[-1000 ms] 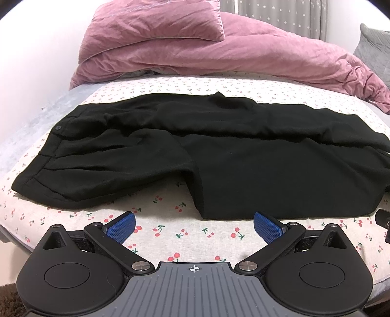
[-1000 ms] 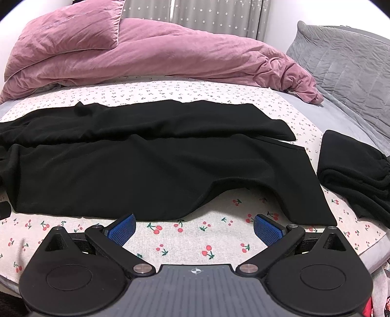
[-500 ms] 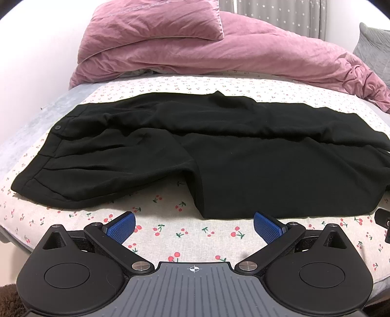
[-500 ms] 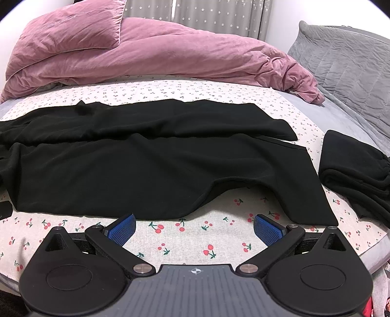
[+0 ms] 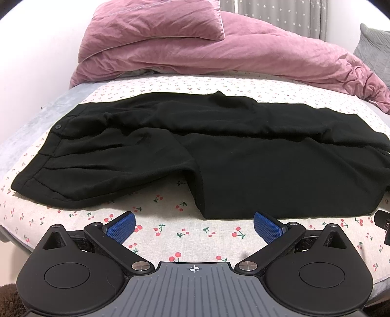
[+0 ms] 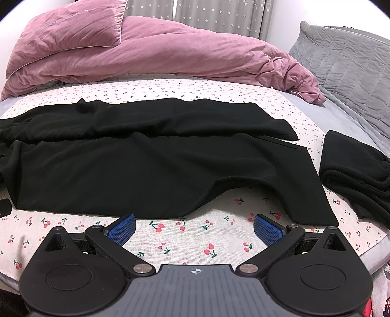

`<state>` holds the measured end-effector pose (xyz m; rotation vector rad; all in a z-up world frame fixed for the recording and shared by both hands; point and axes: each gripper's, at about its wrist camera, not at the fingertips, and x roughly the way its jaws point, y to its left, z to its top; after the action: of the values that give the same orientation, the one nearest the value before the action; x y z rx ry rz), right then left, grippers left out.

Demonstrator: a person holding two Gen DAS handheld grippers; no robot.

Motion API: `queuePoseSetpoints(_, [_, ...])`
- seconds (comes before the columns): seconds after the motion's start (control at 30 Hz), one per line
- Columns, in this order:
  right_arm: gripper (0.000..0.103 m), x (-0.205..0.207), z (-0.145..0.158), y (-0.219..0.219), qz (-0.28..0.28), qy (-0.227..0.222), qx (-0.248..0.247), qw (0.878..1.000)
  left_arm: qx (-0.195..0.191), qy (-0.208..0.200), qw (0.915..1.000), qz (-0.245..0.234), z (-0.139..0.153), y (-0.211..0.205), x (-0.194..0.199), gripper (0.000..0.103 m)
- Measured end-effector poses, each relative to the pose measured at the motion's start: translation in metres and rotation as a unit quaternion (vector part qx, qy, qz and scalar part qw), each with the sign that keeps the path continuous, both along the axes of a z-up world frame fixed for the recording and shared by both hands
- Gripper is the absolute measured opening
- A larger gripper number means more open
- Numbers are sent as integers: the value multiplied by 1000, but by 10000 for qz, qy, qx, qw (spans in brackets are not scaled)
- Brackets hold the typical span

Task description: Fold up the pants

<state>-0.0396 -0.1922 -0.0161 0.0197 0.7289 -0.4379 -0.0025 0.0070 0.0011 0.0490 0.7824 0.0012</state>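
Black pants (image 5: pixel 219 151) lie spread lengthwise across the cherry-print sheet (image 5: pixel 170 234), waistband with a button at the left. In the right wrist view the two legs (image 6: pixel 151 158) run to the right, the near hem curling up at its edge. My left gripper (image 5: pixel 194 225) hovers open over the sheet just short of the near leg's edge, holding nothing. My right gripper (image 6: pixel 194 225) stands open too, just in front of the near leg's lower edge, empty. A dark part of the other gripper shows at the right edge of the left wrist view.
A pink duvet (image 6: pixel 170 53) and pillow (image 5: pixel 156 22) are heaped at the back of the bed. A folded black garment (image 6: pixel 358 170) sits at the right, near a grey quilted cushion (image 6: pixel 346 53). The bed's front edge runs just under both grippers.
Both views have shifted slightly, the pants sitting a touch higher in frame. Both grippers stay open and the pants have not moved.
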Motion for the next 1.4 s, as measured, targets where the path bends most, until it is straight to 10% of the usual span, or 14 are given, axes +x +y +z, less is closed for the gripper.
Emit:
queuePoseSetpoints(1.03, [103, -1, 2, 4, 185, -54, 71, 9998, 24, -88, 10000, 26, 0, 2, -3, 103])
queuePoseSetpoints(1.4, [103, -18, 8, -25, 383, -404, 233, 9982, -167, -804, 9963, -266, -1, 33, -10, 103])
